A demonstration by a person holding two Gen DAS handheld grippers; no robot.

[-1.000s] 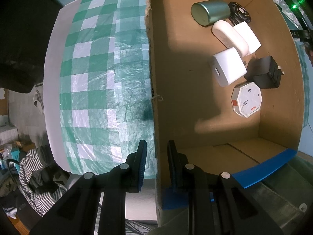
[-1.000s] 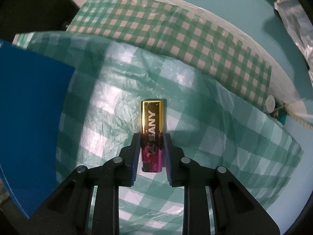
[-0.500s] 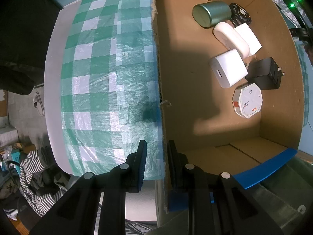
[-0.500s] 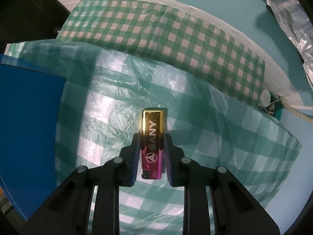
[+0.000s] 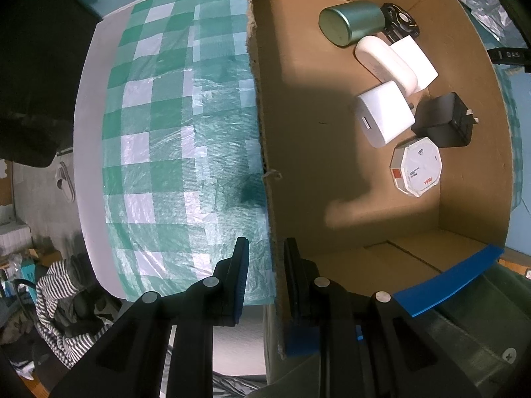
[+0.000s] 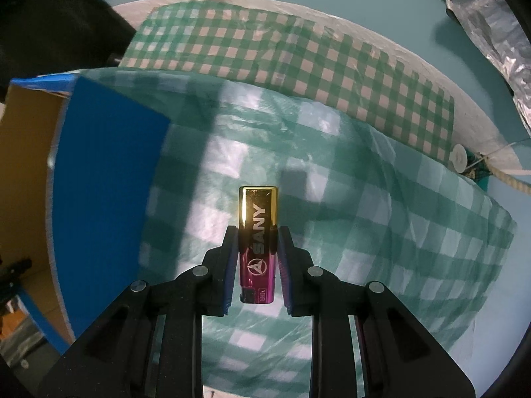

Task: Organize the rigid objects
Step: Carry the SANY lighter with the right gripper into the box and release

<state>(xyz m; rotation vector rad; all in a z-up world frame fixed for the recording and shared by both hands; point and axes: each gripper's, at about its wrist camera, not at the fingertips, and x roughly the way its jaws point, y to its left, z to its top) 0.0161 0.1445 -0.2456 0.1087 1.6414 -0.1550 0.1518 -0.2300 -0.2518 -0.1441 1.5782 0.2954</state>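
A gold and magenta lighter marked SANY hangs above the green checked cloth, with my right gripper shut on its lower half. In the left wrist view the side wall of an open cardboard box runs between the two fingers of my left gripper, which is shut on that wall. Inside the box lie a green cylinder, a white oval case, a white charger, a black charger and an octagonal white box.
A blue flap of the box stands left of the lighter. A finer checked cloth covers the table's far part. Crumpled foil lies at the upper right. Striped clothing lies on the floor beyond the table edge.
My right gripper has risen with the lighter, so the cloth looks farther off and more of the blue flap and cardboard shows at left. The left gripper keeps its hold on the box wall.
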